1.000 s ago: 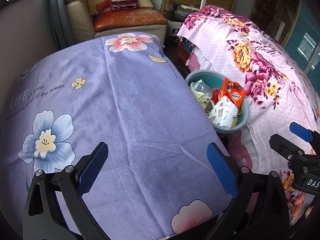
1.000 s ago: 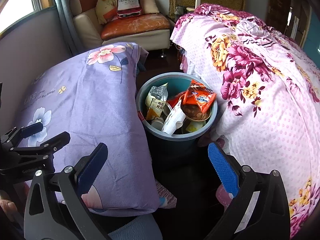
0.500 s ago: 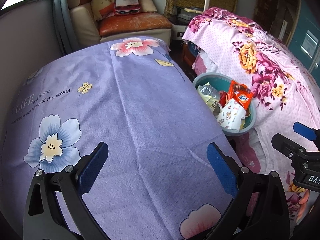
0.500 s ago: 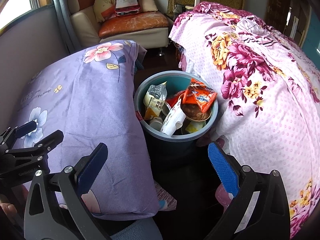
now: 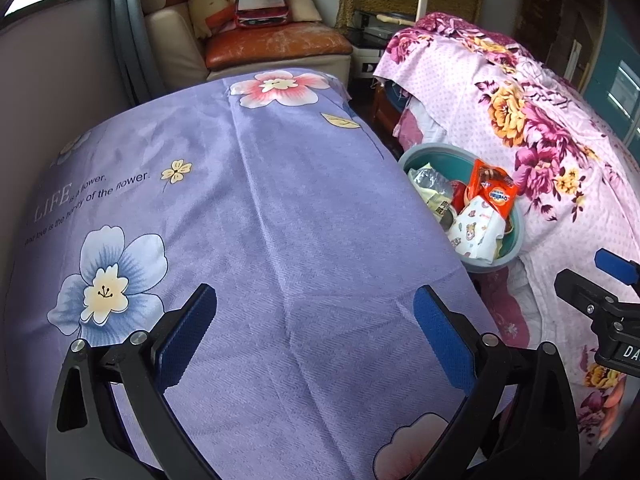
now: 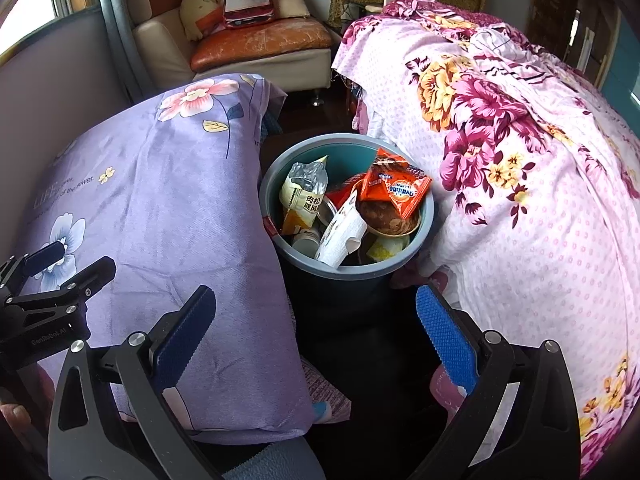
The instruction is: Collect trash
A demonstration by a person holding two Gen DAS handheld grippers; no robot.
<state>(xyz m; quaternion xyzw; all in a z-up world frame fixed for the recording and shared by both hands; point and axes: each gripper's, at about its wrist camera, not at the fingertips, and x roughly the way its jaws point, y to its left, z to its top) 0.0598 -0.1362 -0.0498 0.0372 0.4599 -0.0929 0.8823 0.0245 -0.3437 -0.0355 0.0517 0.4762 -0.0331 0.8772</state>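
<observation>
A grey-blue trash bin (image 6: 428, 216) (image 5: 516, 240) stands on the floor between two cloth-covered surfaces, full of wrappers. An orange snack packet (image 6: 394, 188) (image 5: 490, 192) lies on top, beside a silver-yellow bag (image 6: 302, 188) and a white printed paper cup (image 6: 342, 234) (image 5: 476, 228). My right gripper (image 6: 316, 322) hangs open and empty above the dark floor just in front of the bin. My left gripper (image 5: 316, 322) is open and empty over the purple flowered cloth (image 5: 248, 208), left of the bin. Each gripper shows at the edge of the other's view.
A pink flowered cloth (image 6: 520, 168) covers the surface right of the bin. A beige armchair (image 6: 240, 44) with an orange cushion and a red bottle-shaped pillow stands at the back. A curtain and window are at the far left. A fingertip shows at the lower left.
Both views shifted slightly: the bin sits a little further right in the left wrist view and a little lower in the right wrist view. Both grippers stayed open and empty.
</observation>
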